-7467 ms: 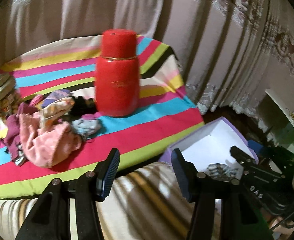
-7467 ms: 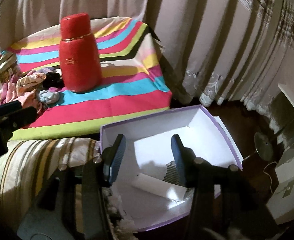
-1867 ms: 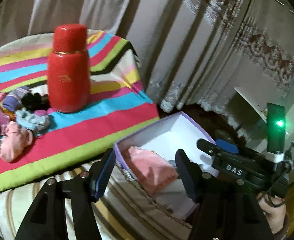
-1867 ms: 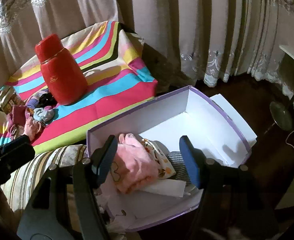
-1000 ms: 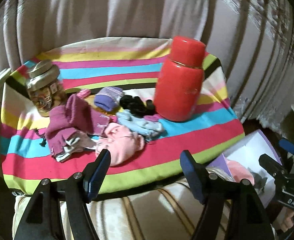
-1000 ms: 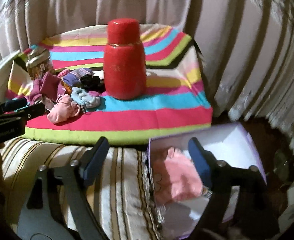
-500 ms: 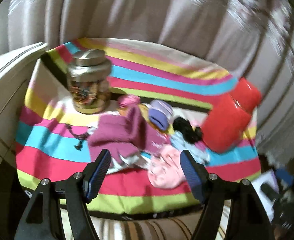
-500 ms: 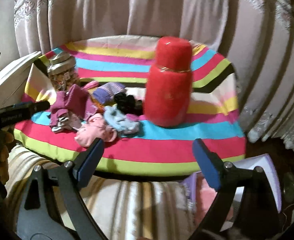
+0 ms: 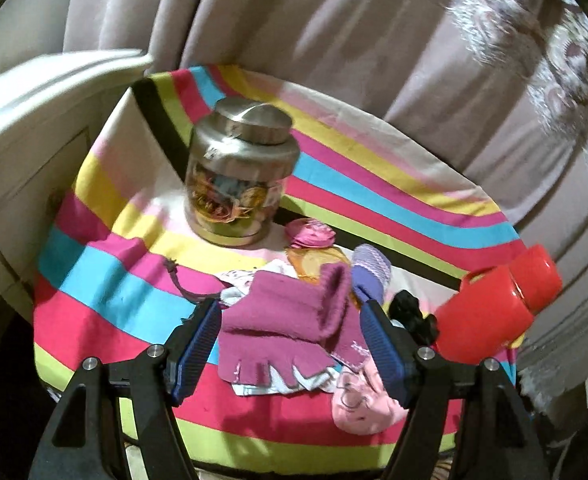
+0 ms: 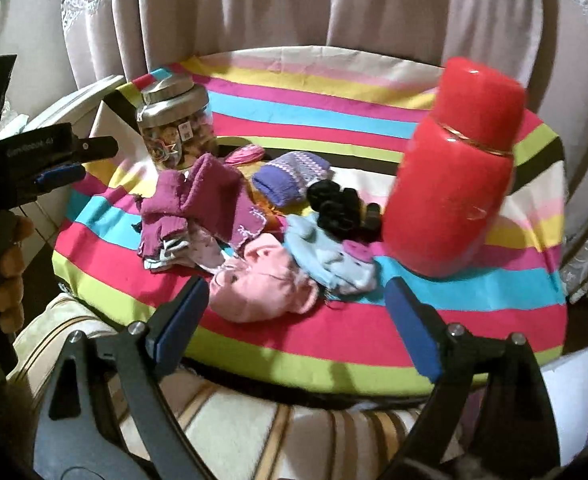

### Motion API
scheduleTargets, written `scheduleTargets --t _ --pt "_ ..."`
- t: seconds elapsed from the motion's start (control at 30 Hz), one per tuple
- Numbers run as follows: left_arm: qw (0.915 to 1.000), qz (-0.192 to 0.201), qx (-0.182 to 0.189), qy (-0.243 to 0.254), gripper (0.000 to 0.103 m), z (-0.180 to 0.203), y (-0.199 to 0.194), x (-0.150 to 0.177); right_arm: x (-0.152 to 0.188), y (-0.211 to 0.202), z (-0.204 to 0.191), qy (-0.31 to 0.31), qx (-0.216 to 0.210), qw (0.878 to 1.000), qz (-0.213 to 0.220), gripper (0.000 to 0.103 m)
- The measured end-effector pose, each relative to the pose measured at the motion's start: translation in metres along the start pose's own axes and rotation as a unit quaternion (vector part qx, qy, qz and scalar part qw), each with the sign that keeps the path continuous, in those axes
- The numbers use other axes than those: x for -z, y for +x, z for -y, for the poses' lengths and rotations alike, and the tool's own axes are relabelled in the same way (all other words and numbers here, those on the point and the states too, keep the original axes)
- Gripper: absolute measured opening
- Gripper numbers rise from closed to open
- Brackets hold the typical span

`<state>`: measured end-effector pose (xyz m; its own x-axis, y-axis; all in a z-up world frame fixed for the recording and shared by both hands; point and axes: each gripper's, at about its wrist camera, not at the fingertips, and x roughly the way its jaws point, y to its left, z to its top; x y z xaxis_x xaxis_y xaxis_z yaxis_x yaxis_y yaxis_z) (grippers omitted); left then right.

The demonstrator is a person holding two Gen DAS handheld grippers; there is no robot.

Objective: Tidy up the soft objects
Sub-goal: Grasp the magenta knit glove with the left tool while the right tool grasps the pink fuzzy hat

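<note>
Both grippers, left gripper (image 9: 289,348) and right gripper (image 10: 294,320), hover with fingers apart and empty near the front edge of the striped cloth (image 10: 334,344). The heap of soft things lies mid-cloth toward its left: pink hat (image 10: 261,284), magenta gloves (image 9: 285,320), purple mitten (image 10: 289,178). Behind stand a red flask (image 10: 454,196) and jar (image 9: 237,180).

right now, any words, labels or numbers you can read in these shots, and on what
None can be read.
White lettering on the left gripper body in the right wrist view: too blurred.
Labels on the glass jar: too small.
Stitched mark on the magenta sock: not legible.
Gold mark on the red thermos: unclear.
</note>
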<state>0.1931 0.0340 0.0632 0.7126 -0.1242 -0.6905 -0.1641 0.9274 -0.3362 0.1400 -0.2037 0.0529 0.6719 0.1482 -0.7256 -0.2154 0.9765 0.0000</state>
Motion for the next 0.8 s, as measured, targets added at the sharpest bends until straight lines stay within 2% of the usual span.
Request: scheduleTargets --t 0.27,0.37,0.7,0.77,0.8 --pt "0.9993 -0.025 0.011 -0.026 0.073 -0.028 0.044 0.007 0.009 0.047 -0.012 -0.029 -0.018 0.998 -0.054 0.091" --pt "0.9987 -0.041 0.024 -0.019 0.073 -0.028 0.063 0.009 0.013 0.063 -0.014 -0.032 -0.023 0.996 -0.076 0.091" --pt "0.9959 -0.082 0.03 0.023 0.072 -0.016 0.108 0.017 0.015 0.095 -0.017 -0.035 -0.032 0.993 -0.11 0.091" --pt "0.9955 -0.082 0.031 0.036 0.068 -0.012 0.111 0.018 0.015 0.1 -0.016 -0.03 -0.033 0.992 -0.115 0.091" --pt "0.9954 -0.081 0.03 0.041 0.056 -0.012 0.111 0.019 0.015 0.102 -0.015 -0.027 -0.034 0.992 -0.117 0.091"
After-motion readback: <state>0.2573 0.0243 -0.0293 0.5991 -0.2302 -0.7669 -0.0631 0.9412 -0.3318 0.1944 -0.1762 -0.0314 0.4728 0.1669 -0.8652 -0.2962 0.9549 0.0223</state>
